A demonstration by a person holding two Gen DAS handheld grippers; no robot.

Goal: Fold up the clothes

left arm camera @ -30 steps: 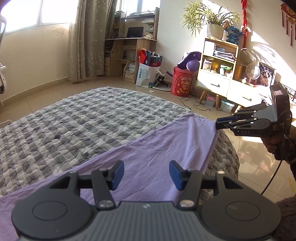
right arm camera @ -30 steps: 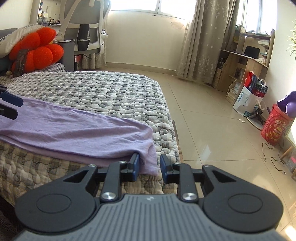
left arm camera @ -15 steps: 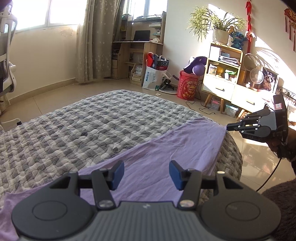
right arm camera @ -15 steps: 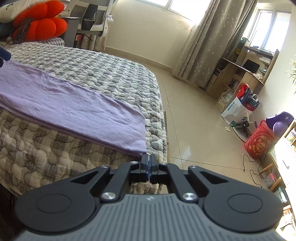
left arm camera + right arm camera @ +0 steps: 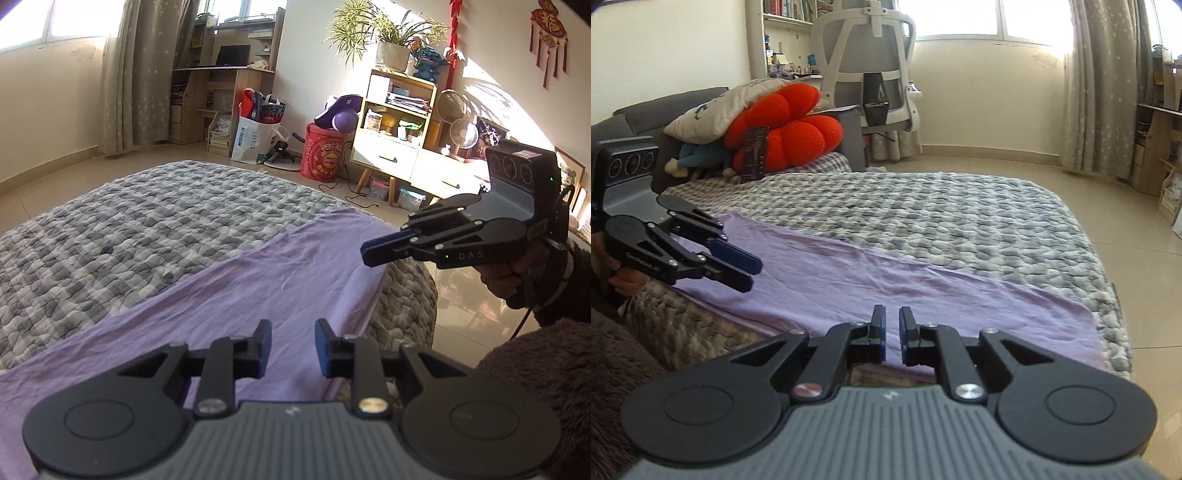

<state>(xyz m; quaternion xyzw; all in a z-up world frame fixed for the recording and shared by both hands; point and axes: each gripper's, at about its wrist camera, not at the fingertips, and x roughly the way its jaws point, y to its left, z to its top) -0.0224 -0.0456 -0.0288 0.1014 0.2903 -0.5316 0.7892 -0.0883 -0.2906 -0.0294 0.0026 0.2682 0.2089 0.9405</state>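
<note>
A purple garment (image 5: 258,288) (image 5: 886,280) lies spread flat along the near edge of the bed's grey quilt (image 5: 147,229) (image 5: 960,221). My left gripper (image 5: 293,347) hovers over the garment's near hem, its jaws closing with only air between them. It also shows at the left of the right wrist view, the left gripper (image 5: 748,275) above the cloth. My right gripper (image 5: 892,332) hangs over the garment's near edge, its jaws opening by a narrow gap with nothing held. In the left wrist view the right gripper (image 5: 369,253) floats beside the garment's far end, gripped by a hand.
An orange cushion (image 5: 783,125) and pillows sit at the bed's head, with an office chair (image 5: 871,74) behind. Past the bed's foot stand a wooden shelf unit (image 5: 399,122), a red bucket (image 5: 325,155) and a white bag (image 5: 255,136) on the tiled floor.
My left jaws have narrowed. My right gripper, shut at the garment's corner half a second ago, has swung left towards the bed's head and parted its jaws slightly.
</note>
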